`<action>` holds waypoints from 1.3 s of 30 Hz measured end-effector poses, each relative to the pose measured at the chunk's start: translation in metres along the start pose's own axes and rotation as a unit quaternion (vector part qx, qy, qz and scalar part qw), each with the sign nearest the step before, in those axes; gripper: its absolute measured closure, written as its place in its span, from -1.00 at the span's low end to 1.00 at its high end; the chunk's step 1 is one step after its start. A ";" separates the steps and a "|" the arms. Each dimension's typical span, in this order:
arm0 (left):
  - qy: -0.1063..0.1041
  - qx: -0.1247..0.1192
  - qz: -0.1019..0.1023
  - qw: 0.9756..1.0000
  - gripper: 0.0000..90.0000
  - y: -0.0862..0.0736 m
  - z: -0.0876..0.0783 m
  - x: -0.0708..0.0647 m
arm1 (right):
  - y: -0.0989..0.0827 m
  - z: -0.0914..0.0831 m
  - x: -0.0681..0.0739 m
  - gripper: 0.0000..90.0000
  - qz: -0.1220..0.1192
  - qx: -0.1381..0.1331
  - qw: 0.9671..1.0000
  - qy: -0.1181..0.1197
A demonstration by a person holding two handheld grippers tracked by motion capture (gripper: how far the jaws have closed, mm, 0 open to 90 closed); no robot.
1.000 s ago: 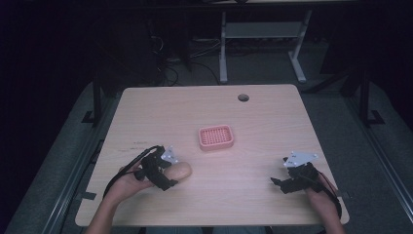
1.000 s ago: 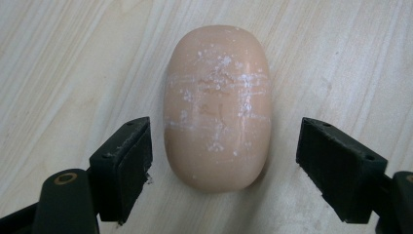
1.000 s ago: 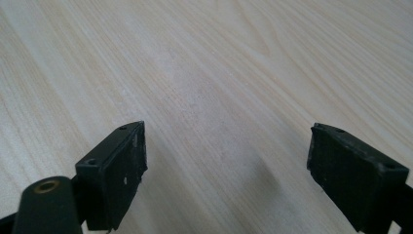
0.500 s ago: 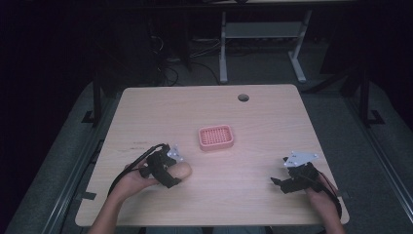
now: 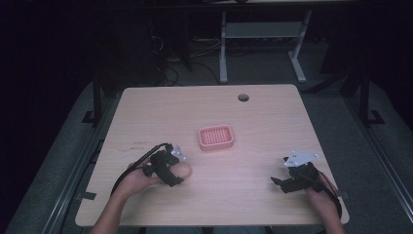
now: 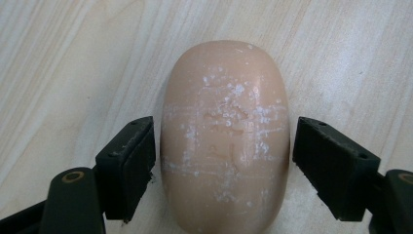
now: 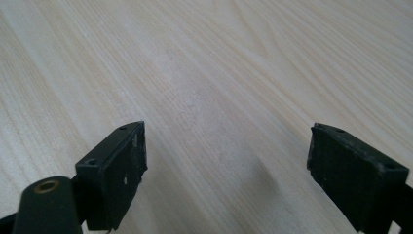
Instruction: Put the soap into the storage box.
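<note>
- The left tongs (image 6: 221,161) sit low over the table (image 5: 272,122) near its front left corner, jaws spread to either side of a pale peach bar of soap (image 6: 225,136).
- In the left gripper view the soap lies flat on the wood between the two black jaws; a narrow gap shows on each side, slightly wider at the right jaw, so neither pad visibly presses it.
- The soap's top face carries white scuffs and a faint stamped mark.
- From the high view the left tongs (image 5: 168,165) cover the soap (image 5: 184,169) partly, with the person's left hand (image 5: 136,180) behind them.
- A pink ridged soap dish (image 5: 216,137) stands near the middle of the table, apart from the soap, farther from the front edge.
- The right tongs (image 5: 287,181) rest near the front right corner, jaws spread wide with bare wood between them, holding nothing.
</note>
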State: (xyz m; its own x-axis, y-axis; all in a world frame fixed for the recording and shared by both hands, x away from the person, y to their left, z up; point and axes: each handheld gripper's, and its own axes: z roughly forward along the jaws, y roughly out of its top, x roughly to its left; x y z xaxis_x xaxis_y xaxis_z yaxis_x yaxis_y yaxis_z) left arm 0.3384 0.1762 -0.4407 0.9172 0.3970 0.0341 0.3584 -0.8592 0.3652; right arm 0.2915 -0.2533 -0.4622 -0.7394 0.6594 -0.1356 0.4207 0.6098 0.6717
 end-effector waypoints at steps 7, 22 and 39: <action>0.005 0.001 0.005 1.000 -0.36 0.002 0.002 -0.002 | 0.000 0.000 0.000 -0.69 -0.002 -0.002 1.000 -0.001; 0.003 0.020 0.015 1.000 -0.31 0.007 0.003 0.001 | 0.000 0.000 0.000 -0.69 -0.001 -0.001 1.000 0.002; 0.011 0.012 0.015 1.000 -0.28 0.009 -0.003 0.000 | 0.000 -0.001 0.000 -0.69 0.003 -0.005 1.000 0.001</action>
State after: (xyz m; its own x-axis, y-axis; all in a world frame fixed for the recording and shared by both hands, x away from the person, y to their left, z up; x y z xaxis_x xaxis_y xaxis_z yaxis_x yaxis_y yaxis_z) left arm 0.3414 0.1691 -0.4345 0.9235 0.3777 0.0661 0.3349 -0.8785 0.3407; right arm 0.2912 -0.2542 -0.4614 -0.7379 0.6624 -0.1295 0.4203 0.6010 0.6798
